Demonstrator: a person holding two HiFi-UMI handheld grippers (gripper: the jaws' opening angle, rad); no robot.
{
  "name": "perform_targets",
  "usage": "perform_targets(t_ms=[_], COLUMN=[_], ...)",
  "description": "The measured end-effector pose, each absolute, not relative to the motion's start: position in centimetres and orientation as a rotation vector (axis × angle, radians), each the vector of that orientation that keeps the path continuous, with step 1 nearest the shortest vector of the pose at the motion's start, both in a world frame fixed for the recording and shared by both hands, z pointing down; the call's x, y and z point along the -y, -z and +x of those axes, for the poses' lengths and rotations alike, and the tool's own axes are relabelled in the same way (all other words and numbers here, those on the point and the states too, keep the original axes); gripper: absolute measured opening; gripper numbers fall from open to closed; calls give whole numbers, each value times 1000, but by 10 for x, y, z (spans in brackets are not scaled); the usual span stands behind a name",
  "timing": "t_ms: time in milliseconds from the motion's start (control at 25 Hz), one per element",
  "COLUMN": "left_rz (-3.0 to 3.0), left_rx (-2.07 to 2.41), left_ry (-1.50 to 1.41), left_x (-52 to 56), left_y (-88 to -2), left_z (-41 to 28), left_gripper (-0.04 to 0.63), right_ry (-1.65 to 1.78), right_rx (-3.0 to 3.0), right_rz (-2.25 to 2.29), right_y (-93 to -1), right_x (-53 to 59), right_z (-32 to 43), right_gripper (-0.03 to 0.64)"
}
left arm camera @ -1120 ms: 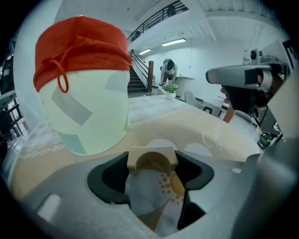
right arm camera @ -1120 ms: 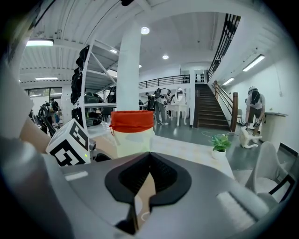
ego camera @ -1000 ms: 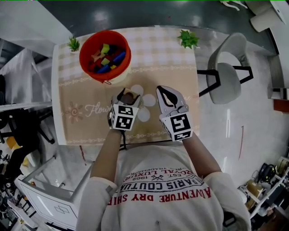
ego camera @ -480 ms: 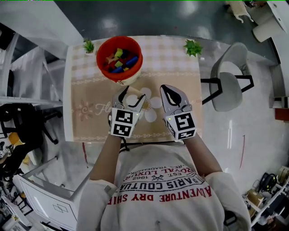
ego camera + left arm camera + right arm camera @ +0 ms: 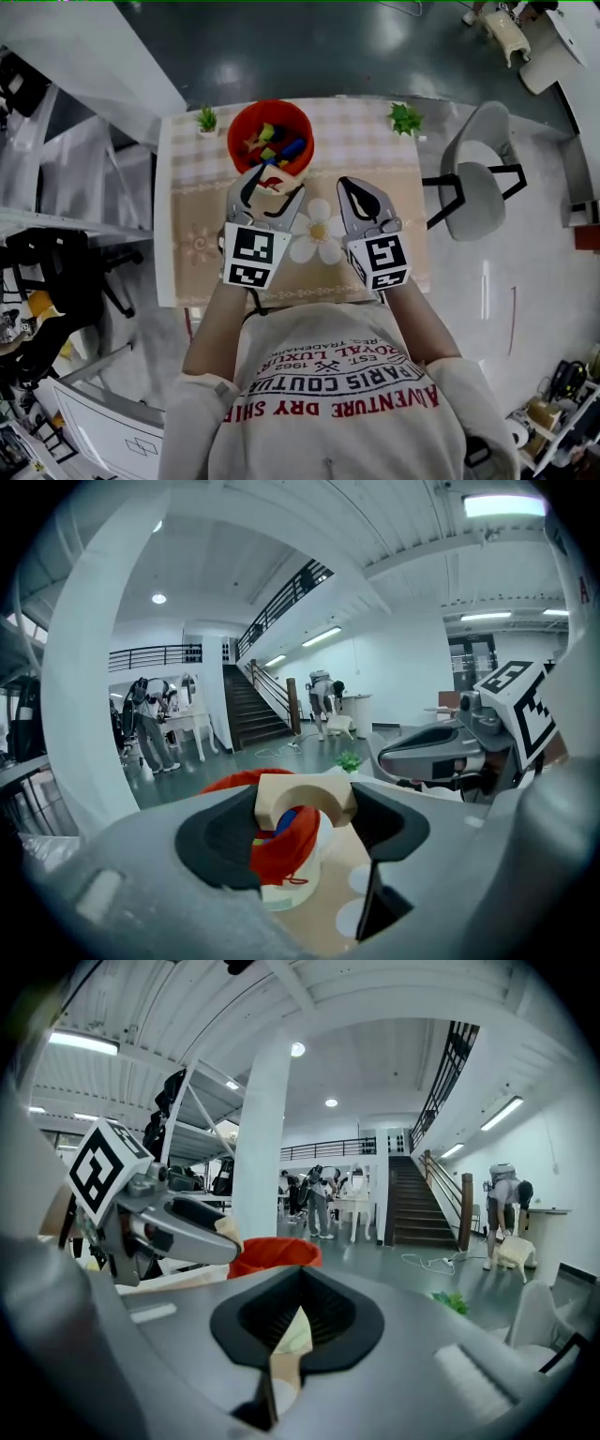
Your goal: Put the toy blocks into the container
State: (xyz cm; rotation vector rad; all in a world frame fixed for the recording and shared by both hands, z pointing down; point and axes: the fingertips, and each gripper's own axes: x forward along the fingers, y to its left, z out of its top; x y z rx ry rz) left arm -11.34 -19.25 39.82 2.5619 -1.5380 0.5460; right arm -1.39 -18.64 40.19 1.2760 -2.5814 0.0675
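Note:
A beige wooden arch block (image 5: 305, 797) sits clamped between the pads of my left gripper (image 5: 305, 825). In the head view the left gripper (image 5: 266, 190) holds that arch block (image 5: 273, 182) at the near rim of the red container (image 5: 246, 127), which holds several coloured blocks. The red container (image 5: 284, 844) shows just behind the block in the left gripper view. My right gripper (image 5: 361, 199) hovers over the tablecloth to the right, jaws together with nothing in them. In the right gripper view the right gripper (image 5: 298, 1333) is shut, with the red container (image 5: 274, 1252) ahead to the left.
The table (image 5: 403, 202) carries a beige cloth with a white flower print (image 5: 319, 234). Small green plants (image 5: 207, 119) (image 5: 405, 118) stand at its two far corners. A grey chair (image 5: 478, 178) is to the right and white furniture (image 5: 103, 431) at the lower left.
The left gripper has carried the arch block forward from the middle of the cloth to the red container's near rim. The right gripper has kept its place beside it.

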Motion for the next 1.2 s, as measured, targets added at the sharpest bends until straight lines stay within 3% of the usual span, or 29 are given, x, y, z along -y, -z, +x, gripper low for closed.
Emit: perform_targets(t_ms=[800,920,1200], left_rz=[2398,2410,2453], left_rx=[1490,1490,1506], left_ry=[-684,-649,-562], left_x=[290,290,278], left_y=[-436,-432,-409], left_z=[-167,-166,-165], left_gripper=[311,371,371], right_ry=[-131,-136,-111], right_rx=[2454,2449,2468], right_rz=[1411,1413,1382], right_y=[-412,-413,-409], right_x=[225,226,224], right_z=[-26,-27,-35], right_gripper=[2,2,2])
